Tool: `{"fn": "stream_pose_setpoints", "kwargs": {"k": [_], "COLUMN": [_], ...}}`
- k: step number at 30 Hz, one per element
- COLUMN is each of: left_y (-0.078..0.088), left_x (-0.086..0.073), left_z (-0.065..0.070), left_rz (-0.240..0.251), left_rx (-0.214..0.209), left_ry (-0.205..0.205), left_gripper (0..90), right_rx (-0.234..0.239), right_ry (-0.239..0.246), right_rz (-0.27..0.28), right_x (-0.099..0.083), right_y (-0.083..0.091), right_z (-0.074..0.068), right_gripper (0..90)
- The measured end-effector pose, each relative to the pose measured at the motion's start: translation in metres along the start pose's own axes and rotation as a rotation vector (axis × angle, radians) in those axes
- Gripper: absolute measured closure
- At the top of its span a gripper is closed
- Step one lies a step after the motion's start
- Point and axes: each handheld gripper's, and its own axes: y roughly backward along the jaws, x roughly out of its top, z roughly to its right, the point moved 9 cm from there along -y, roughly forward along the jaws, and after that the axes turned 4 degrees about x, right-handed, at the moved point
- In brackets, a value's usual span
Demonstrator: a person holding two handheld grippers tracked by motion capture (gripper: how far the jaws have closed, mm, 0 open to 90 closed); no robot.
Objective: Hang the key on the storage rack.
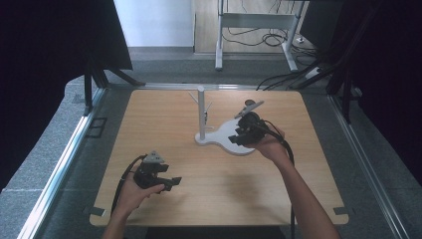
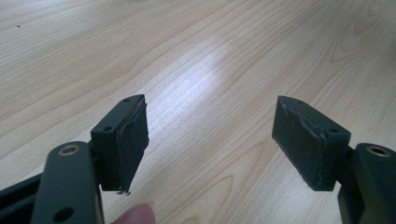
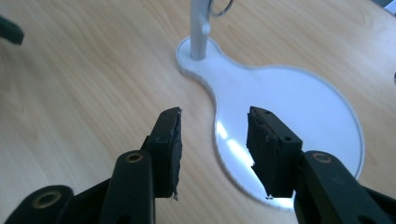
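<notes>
A white stand has an upright post [image 1: 201, 112] with small side pegs and a flat, pear-shaped base [image 1: 225, 135], near the middle of the wooden table [image 1: 164, 119]. In the right gripper view the post [image 3: 198, 32] rises at the top with a metal ring [image 3: 220, 8] hanging on it. My right gripper [image 1: 239, 138] hovers low over the base's near edge [image 3: 289, 102]; it [image 3: 214, 135] is open and holds nothing. My left gripper [image 1: 173, 182] sits at the front left, apart from the stand. Its jaws [image 2: 210, 140] are wide open over bare wood.
Black curtains hang on both sides. A metal rail [image 1: 64, 164] frames the table, and grey floor surrounds it. Cables [image 1: 278, 79] and a white desk frame [image 1: 249, 22] lie beyond the far edge. A dark piece [image 3: 9, 29] shows top left in the right gripper view.
</notes>
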Motion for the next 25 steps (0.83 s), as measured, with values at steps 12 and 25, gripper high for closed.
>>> {"fn": "stream_pose_setpoints", "kwargs": {"k": [12, 25], "left_y": [-0.01, -0.019], "left_x": [-0.002, -0.001], "left_z": [0.004, 0.003], "left_rz": [-0.037, -0.054], "left_rx": [-0.002, -0.001], "left_ry": [-0.018, -0.02], "left_gripper": [27.2, 27.1], "right_rx": [-0.014, -0.017], "right_ry": [-0.063, -0.159], "right_rz": [0.04, 0.095], "right_x": [-0.083, -0.123], "right_y": [0.005, 0.003], "right_z": [-0.003, 0.003], "right_gripper": [48.5, 41.5]}}
